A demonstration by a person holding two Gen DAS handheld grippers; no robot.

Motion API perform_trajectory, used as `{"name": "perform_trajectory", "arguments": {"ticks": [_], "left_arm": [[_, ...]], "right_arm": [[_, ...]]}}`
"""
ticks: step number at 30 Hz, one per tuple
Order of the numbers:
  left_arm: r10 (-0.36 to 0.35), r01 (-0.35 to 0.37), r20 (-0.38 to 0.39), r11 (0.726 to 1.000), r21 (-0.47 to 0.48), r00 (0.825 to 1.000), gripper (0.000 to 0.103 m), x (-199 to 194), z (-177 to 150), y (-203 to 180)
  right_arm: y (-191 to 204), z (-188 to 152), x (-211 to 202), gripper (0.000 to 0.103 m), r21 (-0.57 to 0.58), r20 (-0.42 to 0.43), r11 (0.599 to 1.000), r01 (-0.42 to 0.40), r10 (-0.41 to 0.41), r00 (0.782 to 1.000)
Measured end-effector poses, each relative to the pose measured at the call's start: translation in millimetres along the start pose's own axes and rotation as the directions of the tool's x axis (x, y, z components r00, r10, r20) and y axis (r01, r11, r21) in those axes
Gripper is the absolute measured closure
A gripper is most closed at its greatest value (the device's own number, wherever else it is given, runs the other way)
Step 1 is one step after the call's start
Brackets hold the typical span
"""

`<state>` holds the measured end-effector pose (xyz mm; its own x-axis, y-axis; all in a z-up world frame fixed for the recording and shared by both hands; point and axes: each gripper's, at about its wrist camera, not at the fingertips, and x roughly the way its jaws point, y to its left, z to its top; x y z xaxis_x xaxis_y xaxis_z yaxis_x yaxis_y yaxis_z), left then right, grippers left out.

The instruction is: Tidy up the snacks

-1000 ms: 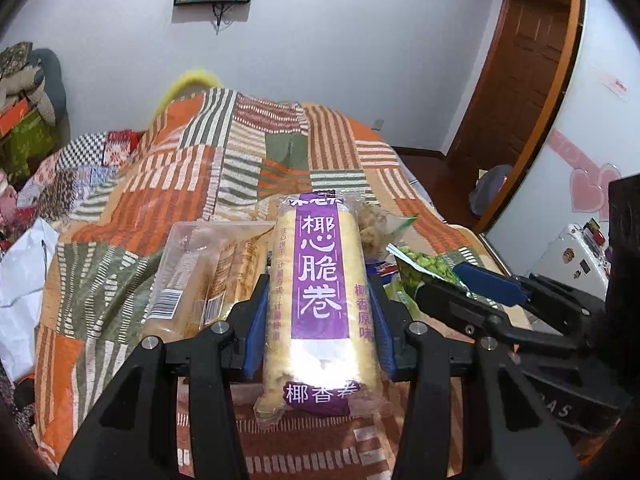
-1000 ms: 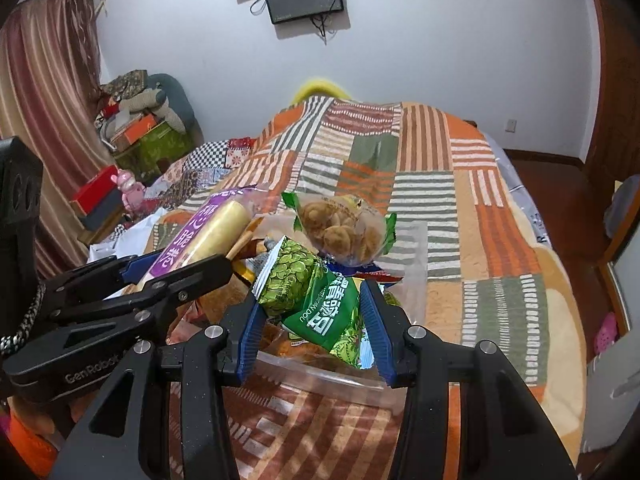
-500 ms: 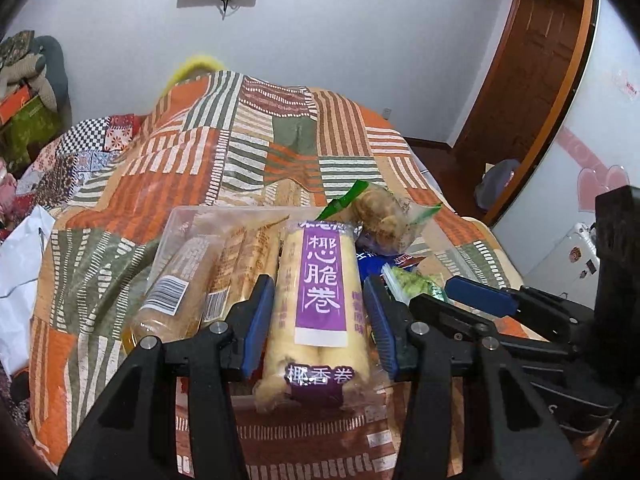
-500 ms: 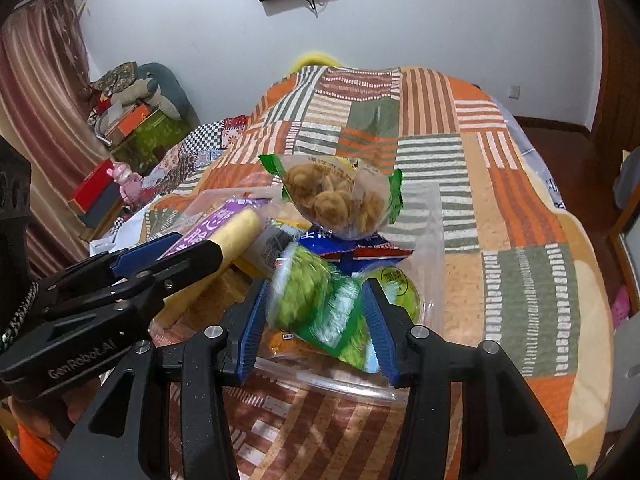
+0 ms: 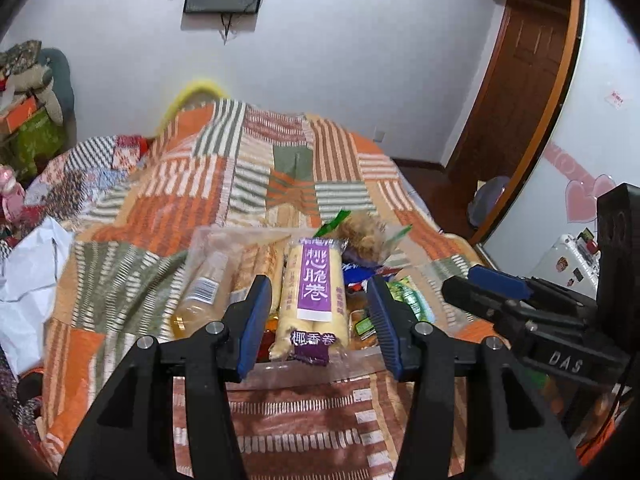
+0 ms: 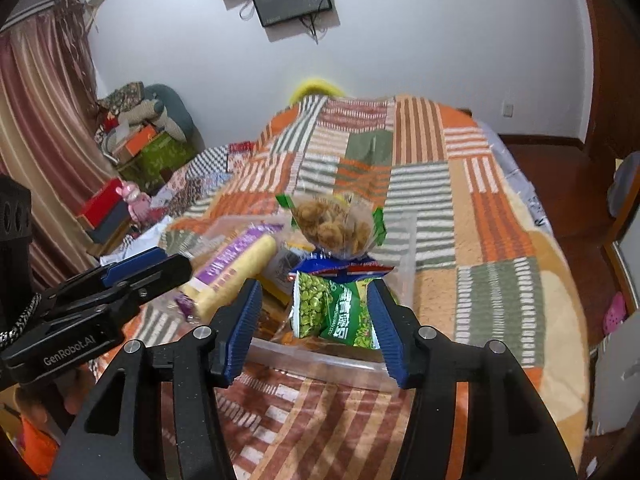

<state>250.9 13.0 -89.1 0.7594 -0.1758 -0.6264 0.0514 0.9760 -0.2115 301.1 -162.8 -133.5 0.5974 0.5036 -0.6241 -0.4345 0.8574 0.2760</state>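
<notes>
A clear plastic bin [image 5: 224, 240] [image 6: 320, 364] sits on the striped blanket and holds several snacks. A purple-labelled yellow roll pack [image 5: 314, 300] [image 6: 236, 268] lies in the bin. My left gripper [image 5: 316, 326] is open, its pads apart on either side of the pack without touching it. A green pea bag [image 6: 340, 312] [image 5: 408, 300] leans in the bin's near right. My right gripper [image 6: 316, 326] is open around it, with gaps at both pads. A clear bag of brown puffs [image 6: 332, 224] [image 5: 366, 234] stands at the bin's far end.
A clear-wrapped pack with a barcode [image 5: 202, 292] lies at the bin's left. A blue packet [image 6: 340, 266] lies under the puffs. The bed's blanket [image 6: 460, 200] stretches beyond. A white plastic bag [image 5: 28, 280] and clutter [image 6: 132, 148] sit left; a door [image 5: 516, 100] stands right.
Both grippers have opened and drawn back. The roll pack and the pea bag were let go and now rest in the bin.
</notes>
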Motion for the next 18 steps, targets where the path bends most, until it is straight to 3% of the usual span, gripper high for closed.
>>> {"name": "perform_trajectory", "arguments": {"ticks": [6, 12, 18], "left_arm": [[-0.004, 0.001, 0.114, 0.999, 0.034, 0.993, 0.054, -57.7, 5.3, -10.3], [-0.010, -0.007, 0.230, 0.997, 0.072, 0.973, 0.053, -118.0, -0.1, -23.5], [-0.005, -0.028, 0.306, 0.994, 0.103, 0.952, 0.035, -155.5, -10.8, -34.2]], "right_arm": [[8.9, 4.0, -50.7, 0.052, -0.015, 0.111, 1.000, -0.003, 0.004, 0.994], [28.9, 3.1, -103.3, 0.049, -0.056, 0.226, 0.998, 0.007, 0.006, 0.974], [43.9, -5.1, -144.4, 0.033, -0.085, 0.326, 0.996, 0.025, 0.003, 0.945]]}}
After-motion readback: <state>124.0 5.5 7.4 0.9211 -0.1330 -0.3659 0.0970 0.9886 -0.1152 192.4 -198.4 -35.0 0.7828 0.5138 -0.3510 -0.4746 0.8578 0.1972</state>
